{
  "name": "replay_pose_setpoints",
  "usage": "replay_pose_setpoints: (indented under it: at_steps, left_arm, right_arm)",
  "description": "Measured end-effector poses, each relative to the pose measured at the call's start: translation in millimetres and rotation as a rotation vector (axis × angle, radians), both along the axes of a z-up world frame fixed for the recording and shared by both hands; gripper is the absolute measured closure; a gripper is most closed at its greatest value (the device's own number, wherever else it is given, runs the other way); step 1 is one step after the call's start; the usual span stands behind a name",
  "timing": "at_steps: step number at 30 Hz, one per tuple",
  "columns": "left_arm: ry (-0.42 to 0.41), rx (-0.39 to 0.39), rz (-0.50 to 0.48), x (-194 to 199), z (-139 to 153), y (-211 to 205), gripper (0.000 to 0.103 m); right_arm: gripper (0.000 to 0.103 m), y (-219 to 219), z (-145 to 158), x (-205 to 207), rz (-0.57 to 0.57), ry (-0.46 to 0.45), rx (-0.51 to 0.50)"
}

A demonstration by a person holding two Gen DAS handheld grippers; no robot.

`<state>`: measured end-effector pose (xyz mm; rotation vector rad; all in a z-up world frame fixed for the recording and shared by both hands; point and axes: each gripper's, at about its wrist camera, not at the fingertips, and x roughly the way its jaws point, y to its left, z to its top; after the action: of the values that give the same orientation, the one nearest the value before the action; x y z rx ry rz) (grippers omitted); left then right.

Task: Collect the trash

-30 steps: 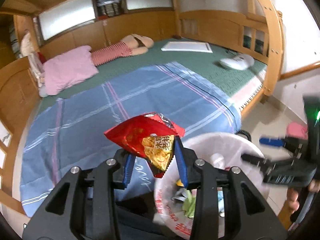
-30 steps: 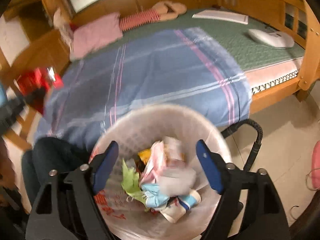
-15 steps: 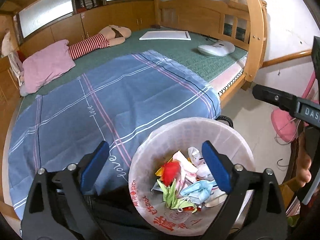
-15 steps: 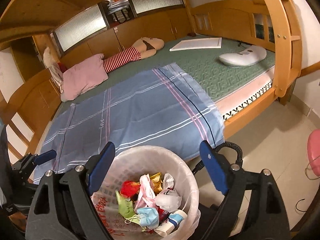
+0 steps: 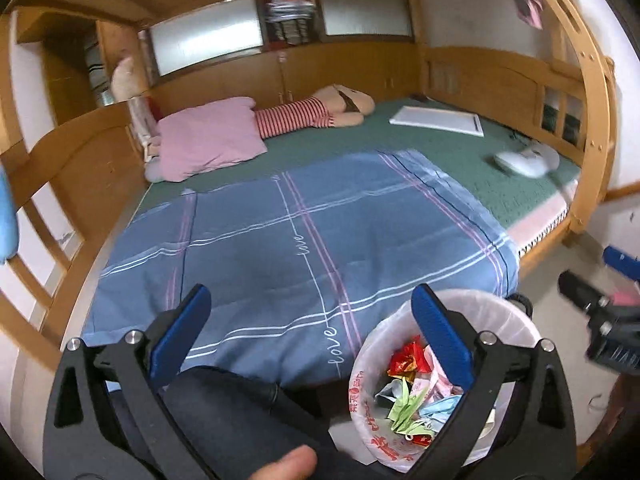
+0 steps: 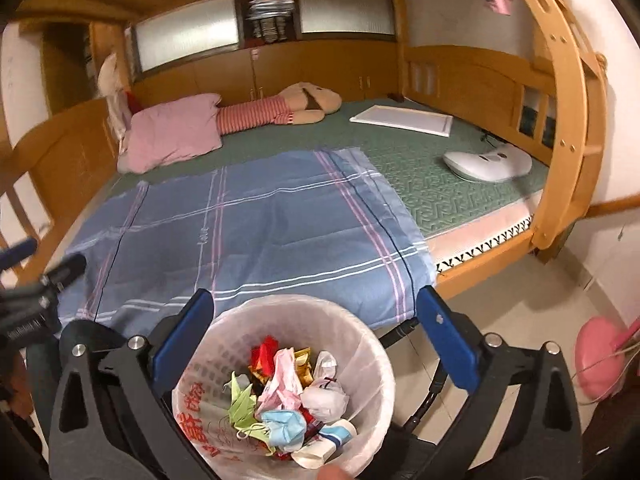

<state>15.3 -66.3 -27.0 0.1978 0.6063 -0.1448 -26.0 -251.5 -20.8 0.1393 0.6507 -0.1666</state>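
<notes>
A white trash bin (image 6: 360, 332) lined with a plastic bag stands by the bed's near edge and holds several pieces of trash, among them a red snack wrapper (image 6: 266, 354), a green paper crane (image 6: 242, 398) and a blue face mask (image 6: 286, 424). The bin also shows in the left wrist view (image 5: 516, 316), with the red wrapper (image 5: 406, 360) inside. My right gripper (image 6: 316, 332) is open and empty just above the bin. My left gripper (image 5: 310, 328) is open and empty, over the blue sheet's edge, left of the bin.
A wooden bunk bed carries a blue plaid sheet (image 5: 304, 232), a pink pillow (image 5: 208, 136), a striped plush toy (image 5: 316, 114), a white board (image 5: 436, 120) and a white device (image 6: 486, 164). A pink object (image 6: 598, 356) lies on the tiled floor at right.
My left gripper opened and dropped the red snack wrapper into the bin, then swung left so the bin sits at its right. My right gripper stays open over the bin.
</notes>
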Motion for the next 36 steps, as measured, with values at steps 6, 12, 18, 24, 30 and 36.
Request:
replay_pose_setpoints:
  at_steps: [6,12,18,24,30,36]
  left_arm:
    - [-0.021,-0.038,0.035,-11,16,13,0.003]
    - [-0.087,-0.038,0.053,-23,28,16,0.003]
    - [-0.11,-0.044,0.04,-30,35,15,0.003]
    - [-0.122,-0.048,0.032,-33,37,15,0.003]
    - [-0.123,-0.045,0.026,-35,37,14,0.003]
    - [-0.124,-0.044,0.024,-36,37,14,0.003]
  right_arm:
    - [0.004,18,13,-8,0.035,-0.049,-0.05]
    - [0.004,26,27,-18,0.031,-0.121,-0.095]
    - [0.003,25,29,-20,0.032,-0.132,-0.089]
    - [0.003,23,29,-20,0.022,-0.134,-0.078]
    - [0.003,21,28,-20,0.018,-0.133,-0.074]
    - [0.003,21,28,-21,0.018,-0.131,-0.074]
